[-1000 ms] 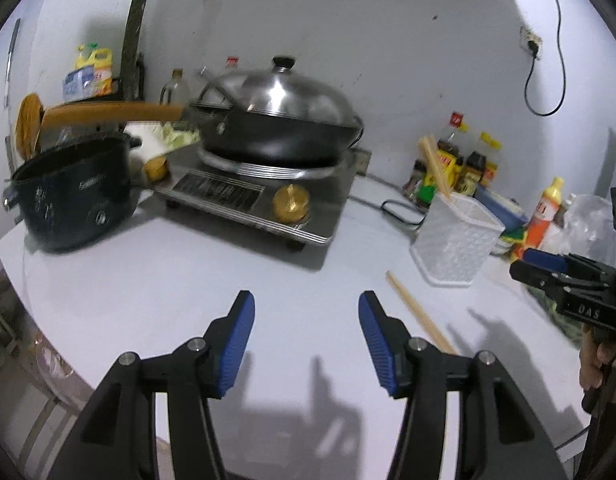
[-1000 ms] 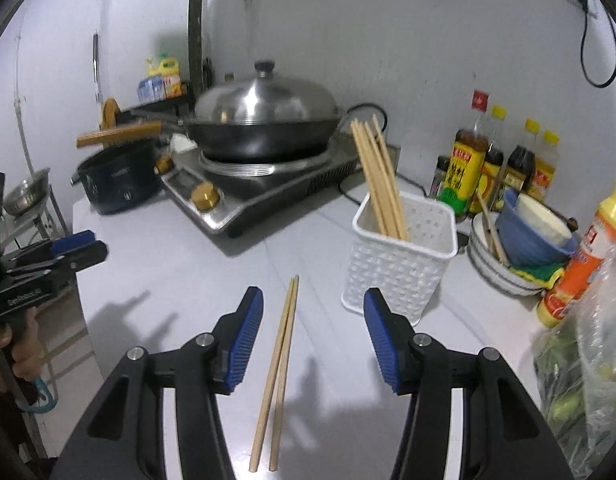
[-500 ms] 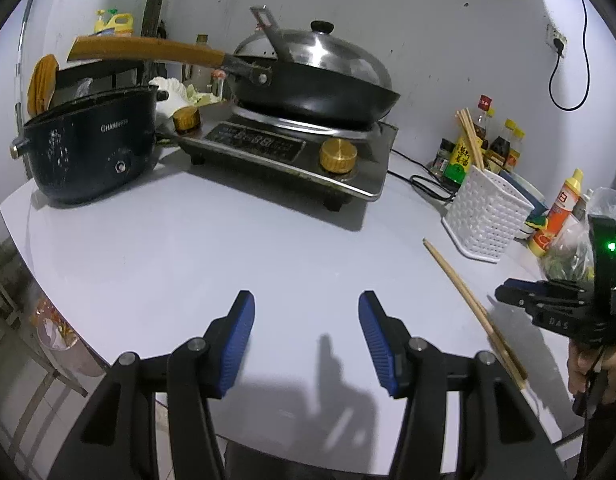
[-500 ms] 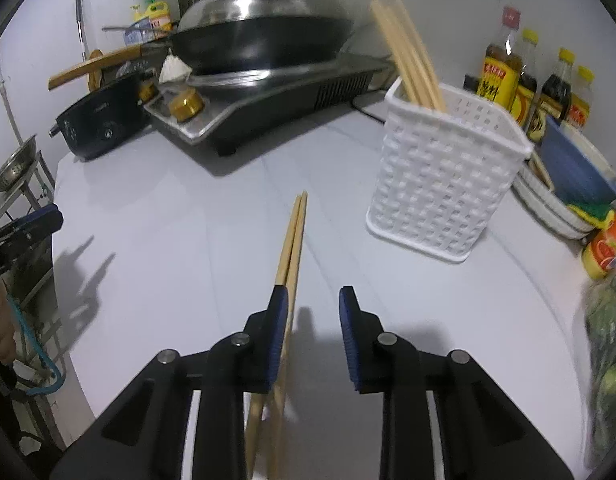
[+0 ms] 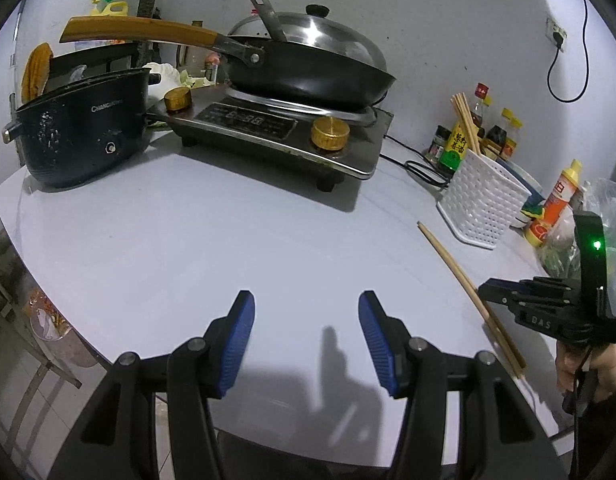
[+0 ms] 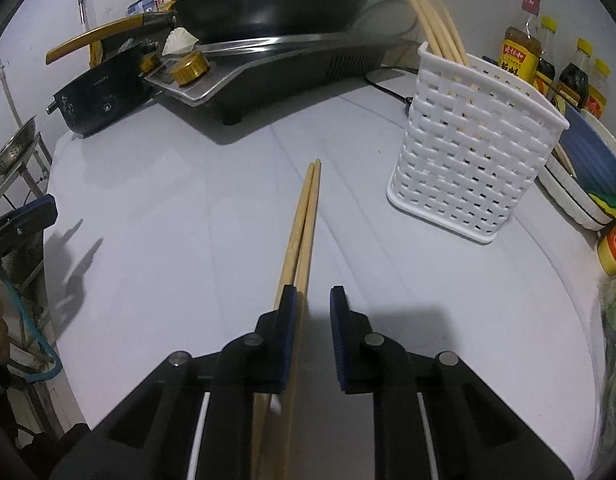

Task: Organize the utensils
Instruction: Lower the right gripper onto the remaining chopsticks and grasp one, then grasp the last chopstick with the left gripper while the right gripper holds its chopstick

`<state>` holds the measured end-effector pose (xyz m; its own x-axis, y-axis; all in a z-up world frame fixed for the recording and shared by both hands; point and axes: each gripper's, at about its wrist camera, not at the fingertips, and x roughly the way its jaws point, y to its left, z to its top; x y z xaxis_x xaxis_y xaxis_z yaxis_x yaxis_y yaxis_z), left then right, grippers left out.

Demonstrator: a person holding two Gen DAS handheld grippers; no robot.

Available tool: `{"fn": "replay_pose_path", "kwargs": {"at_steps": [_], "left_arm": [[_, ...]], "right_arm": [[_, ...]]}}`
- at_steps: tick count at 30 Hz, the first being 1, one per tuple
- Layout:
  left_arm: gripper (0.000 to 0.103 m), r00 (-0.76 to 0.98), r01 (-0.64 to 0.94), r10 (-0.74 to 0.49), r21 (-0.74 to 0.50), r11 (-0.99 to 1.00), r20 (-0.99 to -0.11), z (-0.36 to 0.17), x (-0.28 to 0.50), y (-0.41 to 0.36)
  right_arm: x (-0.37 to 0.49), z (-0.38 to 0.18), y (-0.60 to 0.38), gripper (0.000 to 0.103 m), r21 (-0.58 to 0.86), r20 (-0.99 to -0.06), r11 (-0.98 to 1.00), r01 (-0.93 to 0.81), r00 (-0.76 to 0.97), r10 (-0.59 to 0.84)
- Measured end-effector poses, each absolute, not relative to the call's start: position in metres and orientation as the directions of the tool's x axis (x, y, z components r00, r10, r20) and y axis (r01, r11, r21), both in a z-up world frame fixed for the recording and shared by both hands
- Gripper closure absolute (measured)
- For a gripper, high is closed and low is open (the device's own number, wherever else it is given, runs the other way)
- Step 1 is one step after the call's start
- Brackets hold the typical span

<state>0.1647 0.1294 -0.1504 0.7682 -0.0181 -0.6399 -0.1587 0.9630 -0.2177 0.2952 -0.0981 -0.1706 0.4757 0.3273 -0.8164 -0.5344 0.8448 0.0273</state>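
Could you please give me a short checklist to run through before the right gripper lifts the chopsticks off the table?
1. Chopsticks between the right gripper fingers: not ok; one runs under the left pad, the other lies just inside it.
2. Firm grip: not ok; the jaws are closing, with a gap still visible at the right pad.
3. Pair lying together and parallel: ok.
4. White basket upright with room beside the chopsticks already in it: ok.
5. Table between pair and basket unobstructed: ok.
6. Left gripper open, empty and apart from the pair: ok.
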Motion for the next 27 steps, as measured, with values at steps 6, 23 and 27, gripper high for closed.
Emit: {"fn": "replay_pose_path", "kwargs": {"at_steps": [6, 23, 27], "left_arm": [[0.049, 0.755, -0.146, -0.022, -0.201, 0.969, -0.655, -0.151, 0.170, 0.116], [0.049, 0.726, -0.060, -0.065, -0.157, 0.986, -0.684, -0.148, 0.195, 0.062], [0.049, 0.723, -0.045, -0.074, -0.153, 0.987, -0.687, -0.145, 0.199, 0.051]], "right_arm": [[0.292, -0.171, -0.100, 0.099, 0.034, -0.807, 0.831, -0.555, 0.475, 0.350], [0.295, -0.165, -0.126, 0.099, 0.077, -0.796, 0.821, -0.565, 0.461, 0.392], [0.296, -0.163, -0.118, 0.099, 0.077, -0.793, 0.808, -0.584, 0.455, 0.405]]}}
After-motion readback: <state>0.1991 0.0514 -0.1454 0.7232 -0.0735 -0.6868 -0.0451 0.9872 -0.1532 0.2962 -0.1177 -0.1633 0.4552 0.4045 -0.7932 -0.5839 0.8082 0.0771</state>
